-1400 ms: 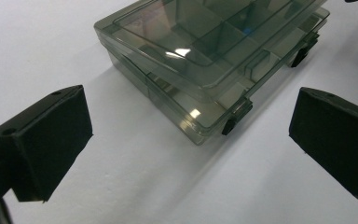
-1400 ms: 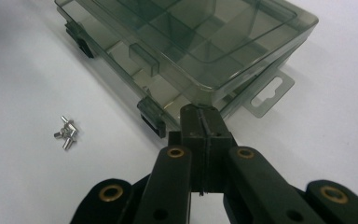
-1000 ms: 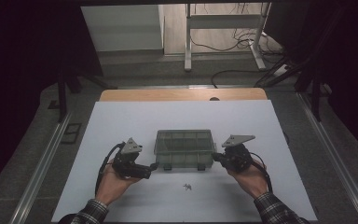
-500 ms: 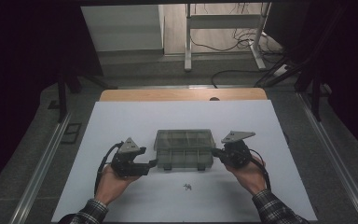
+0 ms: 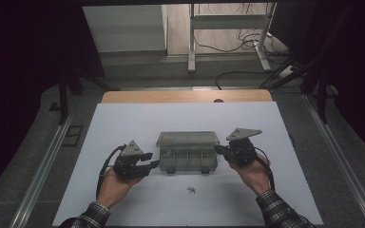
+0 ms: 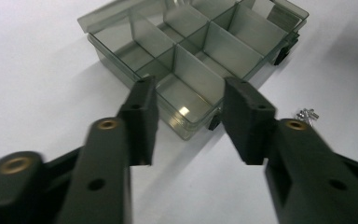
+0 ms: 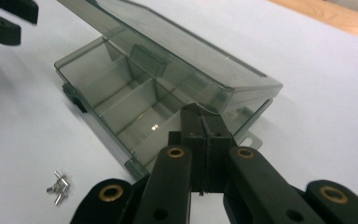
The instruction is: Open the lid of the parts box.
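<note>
While the smoke-tinted compartment box [image 5: 188,152] sits on the white table sheet [image 5: 123,123] between both hands, the left gripper [image 6: 189,119] frames its near left corner. Its jaws have just been closing, yet they remain parted, and whether the pads [image 6: 142,119] touch the wall cannot be told. The right gripper [image 7: 200,140] is clenched with its 2 jaws pressed flat together, its tip at the box's right end beneath the lid [image 7: 177,51], which stands partly raised; this placement probably props or steadies the box from that side. A small cluster of metal fasteners [image 5: 191,190] lies on the sheet just in front of the box, presumably awaiting sorting into its empty compartments [image 6: 223,46].
</note>
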{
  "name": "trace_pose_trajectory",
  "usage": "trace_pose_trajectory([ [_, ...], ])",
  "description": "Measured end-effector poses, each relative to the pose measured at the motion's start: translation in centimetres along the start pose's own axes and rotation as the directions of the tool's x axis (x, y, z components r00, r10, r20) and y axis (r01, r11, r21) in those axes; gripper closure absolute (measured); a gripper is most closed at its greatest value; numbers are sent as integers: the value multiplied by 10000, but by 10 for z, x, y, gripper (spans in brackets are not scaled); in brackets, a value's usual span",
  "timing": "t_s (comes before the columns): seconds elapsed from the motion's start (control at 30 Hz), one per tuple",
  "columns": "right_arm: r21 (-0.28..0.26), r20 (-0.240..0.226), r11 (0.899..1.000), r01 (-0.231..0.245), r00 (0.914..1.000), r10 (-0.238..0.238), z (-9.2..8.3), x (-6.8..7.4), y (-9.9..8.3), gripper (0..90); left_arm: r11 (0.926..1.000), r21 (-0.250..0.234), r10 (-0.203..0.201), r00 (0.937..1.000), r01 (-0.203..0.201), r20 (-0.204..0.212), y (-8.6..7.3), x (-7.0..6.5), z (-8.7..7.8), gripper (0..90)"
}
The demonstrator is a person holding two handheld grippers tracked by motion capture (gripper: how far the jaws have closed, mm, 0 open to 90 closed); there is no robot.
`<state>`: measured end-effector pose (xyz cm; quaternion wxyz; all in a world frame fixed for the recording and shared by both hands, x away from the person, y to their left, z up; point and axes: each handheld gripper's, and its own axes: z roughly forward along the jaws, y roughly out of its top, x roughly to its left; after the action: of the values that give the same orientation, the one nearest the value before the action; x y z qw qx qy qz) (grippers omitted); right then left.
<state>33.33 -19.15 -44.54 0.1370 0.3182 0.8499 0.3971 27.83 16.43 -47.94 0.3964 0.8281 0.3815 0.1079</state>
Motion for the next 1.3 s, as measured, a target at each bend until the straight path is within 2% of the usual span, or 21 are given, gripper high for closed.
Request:
trace_pose_trajectory([
  [0.13, -152, 31, 9999, 11, 10000, -10, 0, -1, 5, 890, 10000, 37, 59, 9999, -60, 136, 0, 1, 1, 766],
  [0.37, -237, 57, 9997, 56, 10000, -54, 1, -2, 12, 890, 9996, 64, 276, 9995, -277, 183, -1, 0, 6, 860],
  [0.77, -321, 205, 9994, 104, 9997, -98, 7, -6, 19, 889, 9960, 405, 789, 9968, -792, 92, 2, -2, 25, 874],
  [0.97, -333, 259, 9993, 164, 9995, -155, 10, -9, 22, 890, 9957, 416, 824, 9966, -825, 31, 4, -1, 31, 874],
  [1.3, -495, 244, 9988, -8, 9997, 20, 14, -16, 27, 890, 9947, 620, 820, 9966, -823, 76, 3, -1, 34, 873],
])
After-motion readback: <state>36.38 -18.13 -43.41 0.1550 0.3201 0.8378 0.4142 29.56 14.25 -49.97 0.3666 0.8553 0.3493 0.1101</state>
